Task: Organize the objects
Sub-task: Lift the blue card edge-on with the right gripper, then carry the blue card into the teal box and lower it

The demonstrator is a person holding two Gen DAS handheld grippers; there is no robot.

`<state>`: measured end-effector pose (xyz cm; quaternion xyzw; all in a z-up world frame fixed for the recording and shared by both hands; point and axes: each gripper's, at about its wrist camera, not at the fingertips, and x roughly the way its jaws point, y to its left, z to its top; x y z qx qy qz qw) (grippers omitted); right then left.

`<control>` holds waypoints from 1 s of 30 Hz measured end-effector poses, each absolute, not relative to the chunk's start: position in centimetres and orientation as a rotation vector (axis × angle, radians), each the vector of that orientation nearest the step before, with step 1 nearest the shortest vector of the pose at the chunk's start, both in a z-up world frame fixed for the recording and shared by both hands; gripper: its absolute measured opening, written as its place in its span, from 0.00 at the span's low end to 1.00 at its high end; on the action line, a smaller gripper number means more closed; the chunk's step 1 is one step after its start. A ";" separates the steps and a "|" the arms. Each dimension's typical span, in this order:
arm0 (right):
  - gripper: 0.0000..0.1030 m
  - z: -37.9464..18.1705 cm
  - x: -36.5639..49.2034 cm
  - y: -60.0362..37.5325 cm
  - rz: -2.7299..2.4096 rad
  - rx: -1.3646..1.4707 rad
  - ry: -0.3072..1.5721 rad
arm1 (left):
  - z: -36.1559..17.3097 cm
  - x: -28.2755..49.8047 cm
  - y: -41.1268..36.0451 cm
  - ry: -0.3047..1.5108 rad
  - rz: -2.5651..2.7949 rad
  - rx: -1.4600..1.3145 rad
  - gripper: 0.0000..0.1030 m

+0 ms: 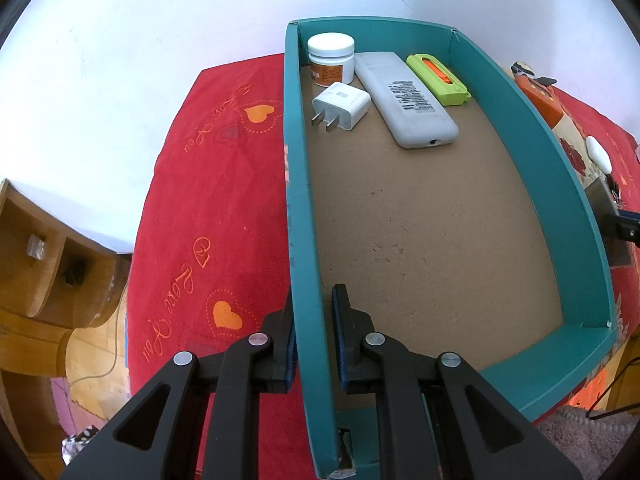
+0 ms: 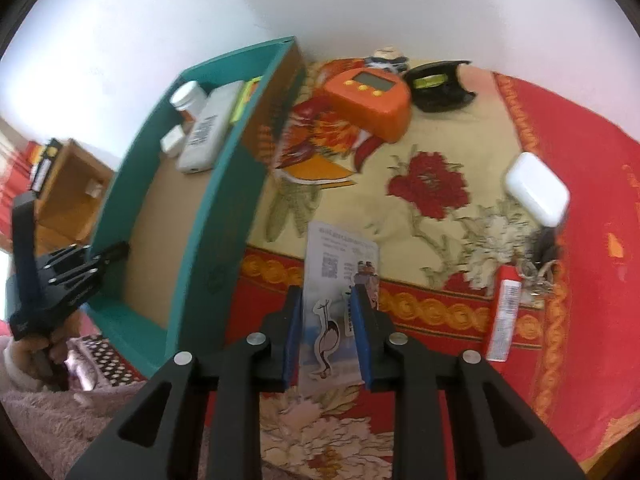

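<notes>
Your right claw point(image 2: 327, 336) is clamped on a printed card point(image 2: 340, 280) (camel drawing and a QR code on it), pads pressing its two long edges, so its long axis runs straight away from you along the fingers, far end sticking out past the tips. What matters now: the teal tray point(image 2: 208, 216) lies to the left of that claw, its near-right wall just beside the left finger, and it runs long near-to-far w/ a slight lean. So the card goes left and over that wall, nothing else. Your left claw point(image 1: 312, 340) is closed on the tray's left wall point(image 1: 296, 200) near the front corner, pinning it. Inside, the jar point(image 1: 331, 58), charger point(image 1: 342, 106), remote point(image 1: 404, 98) and green cutter point(image 1: 438, 78) all crowd the far end; near end looks bare. Orange timer point(image 2: 370, 100), white case point(image 2: 536, 188) etc. sit on the bed cover point(image 2: 580, 240), right of the tray.
</notes>
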<state>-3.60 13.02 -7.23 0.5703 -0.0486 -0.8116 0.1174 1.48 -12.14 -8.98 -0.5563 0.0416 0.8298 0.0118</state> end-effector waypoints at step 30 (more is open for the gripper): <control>0.02 -4.8 -5.2 15.6 -2.306 1.579 -0.582 | -9.1 1.2 -12.0 0.135 2.584 -1.728 0.14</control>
